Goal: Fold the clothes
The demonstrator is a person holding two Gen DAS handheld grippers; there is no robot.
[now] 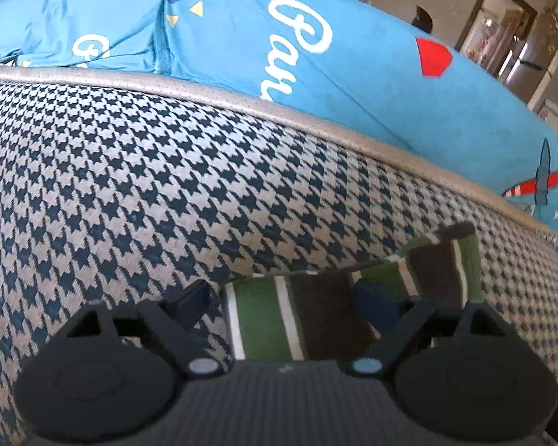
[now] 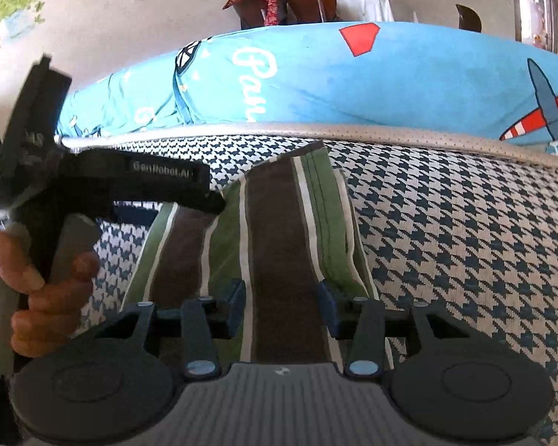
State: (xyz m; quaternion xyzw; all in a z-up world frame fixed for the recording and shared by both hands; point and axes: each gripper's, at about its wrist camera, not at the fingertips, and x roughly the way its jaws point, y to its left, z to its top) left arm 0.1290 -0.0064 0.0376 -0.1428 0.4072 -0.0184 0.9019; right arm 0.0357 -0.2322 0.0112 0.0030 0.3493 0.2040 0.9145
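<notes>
A folded cloth (image 1: pixel 264 319) with green, brown and white stripes lies on a houndstooth-patterned surface (image 1: pixel 130 171). My left gripper (image 1: pixel 284 304) hovers low over the cloth's near end, its jaws wide apart, one finger off the cloth on the left and the other over it. In the right wrist view the same cloth (image 2: pixel 275 223) runs away from me as a long strip. My right gripper (image 2: pixel 282 303) straddles its brown middle stripe, jaws partly apart and pads not pressing. One of the left gripper's fingers (image 2: pixel 167 174) reaches over the cloth's left part.
A person's hand (image 2: pixel 37 297) grips the left gripper's handle. Behind the grey piped edge (image 2: pixel 390 130) of the houndstooth surface (image 2: pixel 465 241) lies a blue printed sheet (image 1: pixel 353 74) with white script and red shapes. Chairs and a white-covered table (image 2: pixel 364 5) stand farther back.
</notes>
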